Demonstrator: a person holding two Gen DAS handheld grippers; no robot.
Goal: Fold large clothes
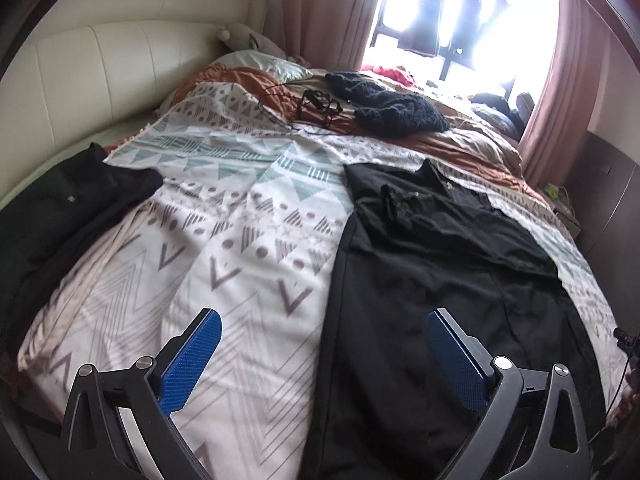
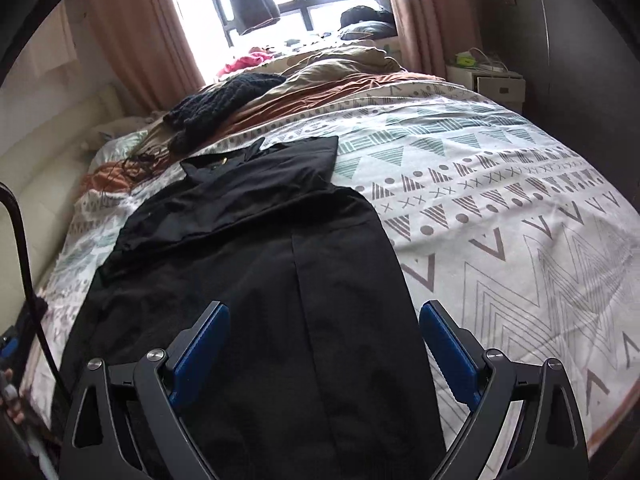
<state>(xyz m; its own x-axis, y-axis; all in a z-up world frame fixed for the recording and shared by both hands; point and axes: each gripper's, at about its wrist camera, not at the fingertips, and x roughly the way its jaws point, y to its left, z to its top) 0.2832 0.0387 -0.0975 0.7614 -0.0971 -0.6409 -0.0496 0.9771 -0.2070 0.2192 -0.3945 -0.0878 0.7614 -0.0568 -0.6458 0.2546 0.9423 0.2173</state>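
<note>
Left gripper: nearest the lens, jaws wide, nothing between the blue pads; it hangs over the line where the quilt meets the garment's edge, touching neither as far as the view shows.
Right gripper: jaws wide and empty, poised above the lower part of the garment.
Garment: black, long, laid lengthwise on the bed with its collar end toward the window; sides look already folded in, so it lies as a narrow strip.
Handling: judged soft and limp, light to middling in weight, the cloth smooth enough to slip; it will sag and unfold if lifted by one point.
Where to grip: probably the two corners of the near hem, one per gripper, pinching all layers together.
Quilt: patterned, soft, easy to pinch by mistake beneath the cloth.
Other clothes: a dark pile at the left, a knit farther up the bed.
</note>
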